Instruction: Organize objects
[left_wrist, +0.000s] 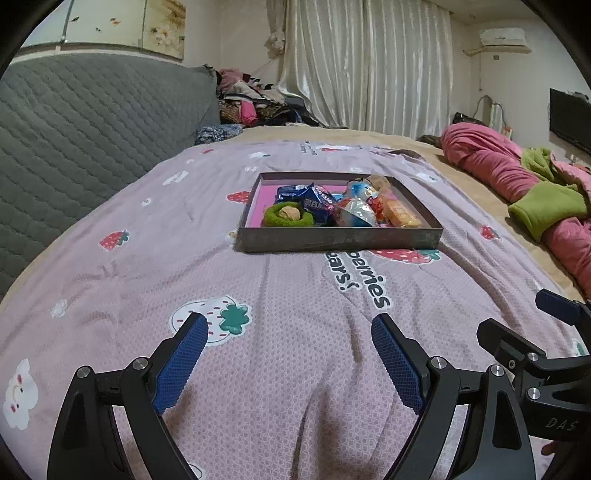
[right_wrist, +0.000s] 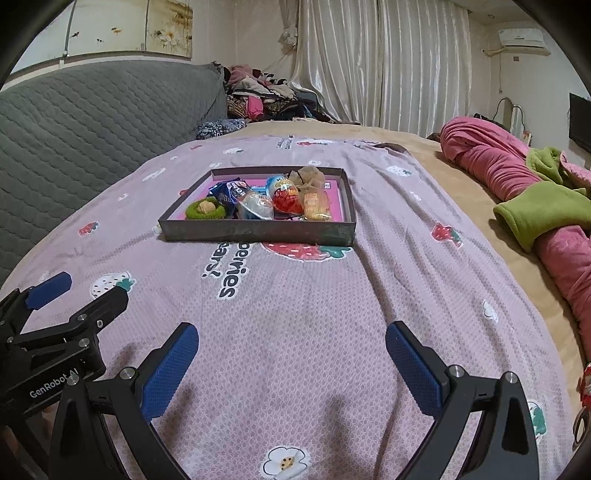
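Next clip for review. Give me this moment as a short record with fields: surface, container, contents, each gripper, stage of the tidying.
surface: bed with pink strawberry blanket
container: shallow box on the blanket, no lid on it
contents: green ring, blue packet, orange packet, other wrapped snacks
left gripper: open, nothing between the fingers, short of the box
right gripper: open, nothing between the fingers, short of the box
stage: nothing held, items lie in the box

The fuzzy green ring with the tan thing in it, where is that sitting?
The fuzzy green ring lies in the near left corner of the shallow box on the bed, just left of the blue snack packet.
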